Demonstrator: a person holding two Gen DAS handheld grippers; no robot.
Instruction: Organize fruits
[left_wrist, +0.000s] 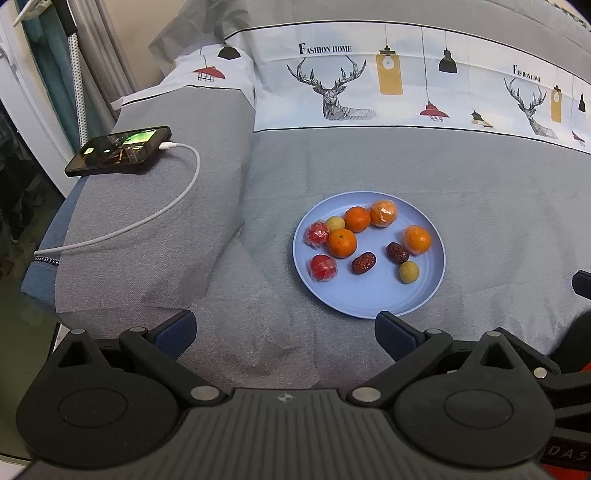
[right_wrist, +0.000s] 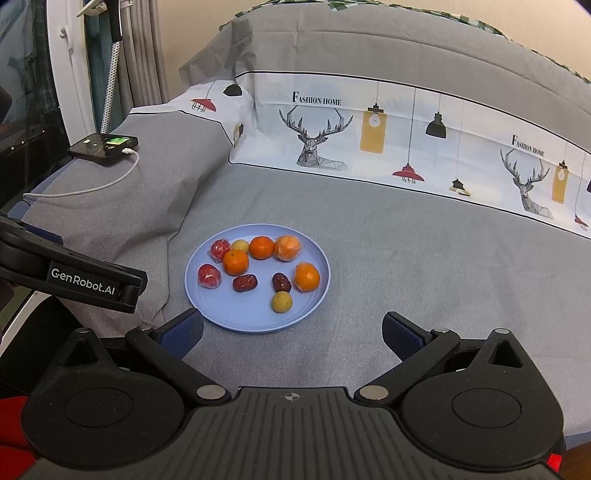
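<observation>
Item: blue plate (left_wrist: 369, 302), round and shallow, lying flat on a grey bedspread (left_wrist: 480, 221), its raised rim likely keeping the round fruit from rolling off the soft cover. Contents, all on the plate: four oranges, two bare (left_wrist: 342, 243) (left_wrist: 357, 219) and two in clear wrap (left_wrist: 384, 213) (left_wrist: 417, 240); two red wrapped fruits (left_wrist: 323, 267) (left_wrist: 316, 233) at the plate's 9 o'clock side; two dark dates (left_wrist: 363, 262) (left_wrist: 397, 253) near centre; two small yellow-green fruits, one (left_wrist: 409, 272) toward 4 o'clock, one (left_wrist: 335, 223) toward 10 o'clock. Kinds lie mixed rather than grouped; this would fit fruit gathered onto the plate or fruit awaiting sorting by kind. Left gripper (left_wrist: 284, 332): jaws spread wide, holding nothing, hovering short of the plate, which lies at its 1 o'clock, near the right fingertip. Right gripper (right_wrist: 291, 330): likewise wide apart and empty; plate (right_wrist: 229, 317) at its 11 o'clock, just ahead. Also present: phone (left_wrist: 118, 149) on charging cable (left_wrist: 155, 218), far at 10 o'clock.
</observation>
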